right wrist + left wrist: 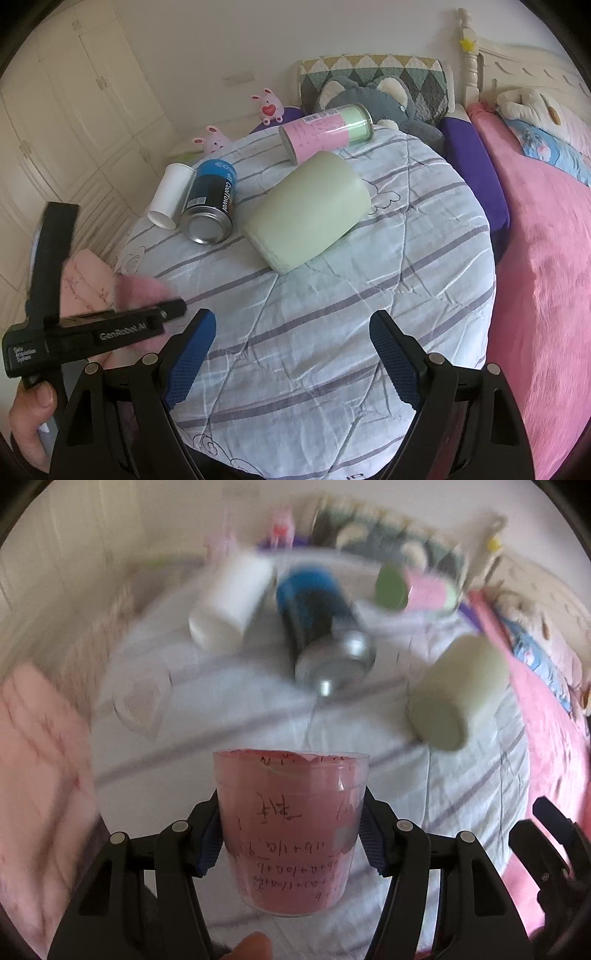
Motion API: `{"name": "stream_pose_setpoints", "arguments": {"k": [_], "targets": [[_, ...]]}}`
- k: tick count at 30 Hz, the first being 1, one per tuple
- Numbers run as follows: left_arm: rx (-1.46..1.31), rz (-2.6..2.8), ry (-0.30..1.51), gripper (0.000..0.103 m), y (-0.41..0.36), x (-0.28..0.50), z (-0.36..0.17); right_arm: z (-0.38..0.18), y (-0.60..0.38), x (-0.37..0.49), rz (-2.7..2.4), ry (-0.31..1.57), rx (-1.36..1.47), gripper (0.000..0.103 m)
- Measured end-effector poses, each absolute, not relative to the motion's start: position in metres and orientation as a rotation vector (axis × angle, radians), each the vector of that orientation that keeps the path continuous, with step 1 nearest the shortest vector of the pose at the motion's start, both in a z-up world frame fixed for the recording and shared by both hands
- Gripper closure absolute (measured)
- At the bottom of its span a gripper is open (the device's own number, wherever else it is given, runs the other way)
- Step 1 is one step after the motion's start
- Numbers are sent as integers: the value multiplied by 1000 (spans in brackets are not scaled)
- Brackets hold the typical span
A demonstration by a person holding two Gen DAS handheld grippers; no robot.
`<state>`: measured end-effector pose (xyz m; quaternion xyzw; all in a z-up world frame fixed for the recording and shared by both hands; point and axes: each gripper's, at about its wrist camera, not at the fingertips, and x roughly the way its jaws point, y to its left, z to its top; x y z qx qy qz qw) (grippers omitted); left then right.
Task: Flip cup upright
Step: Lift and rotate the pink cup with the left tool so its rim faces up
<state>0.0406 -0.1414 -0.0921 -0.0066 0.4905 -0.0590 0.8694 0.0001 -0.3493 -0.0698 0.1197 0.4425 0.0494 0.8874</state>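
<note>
The left gripper point(291, 834) is clamping a clear plastic cup point(291, 830) lined with pink handwritten paper, its blue pads point(210, 843) pressing on both side walls. The cup is sitting between the fingers with its wide rim toward the far side and its narrower base toward the camera, held above the striped quilt point(461, 775). The handwriting on the paper is reading upside down in the left wrist view. That view is blurring heavily beyond the cup.

The right gripper point(291, 360) is hanging over the near part of the quilt with its jaws standing apart and nothing between them. In the right wrist view the body of the left gripper is showing at the left edge, with a blurred pink shape just beside it; whether that is the cup cannot be told.

On the quilt, further off, several containers are lying on their sides:
- a pale green cup point(308, 210), near the middle, its closed base facing the camera;
- a blue and black can point(210, 203), to its left;
- a white paper cup point(168, 195), touching the can on the far left;
- a pink and green tube point(325, 131), at the far side.

A grey plush toy point(384, 99) is resting beyond the tube. A pink blanket point(546, 258) is covering the right side.
</note>
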Motion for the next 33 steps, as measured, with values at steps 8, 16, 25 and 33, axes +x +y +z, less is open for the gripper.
{"name": "stream_pose_setpoints", "arguments": {"k": [8, 16, 25, 33], "targets": [[156, -121, 502, 39, -132, 3, -100, -72, -348, -12, 67, 936, 247, 16], [172, -102, 445, 38, -119, -10, -122, -78, -332, -20, 69, 982, 214, 16], [160, -102, 498, 6, -117, -26, -133, -76, -305, -25, 100, 988, 183, 16], [215, -120, 555, 0, -118, -28, -118, -59, -299, -36, 74, 940, 190, 16]]}}
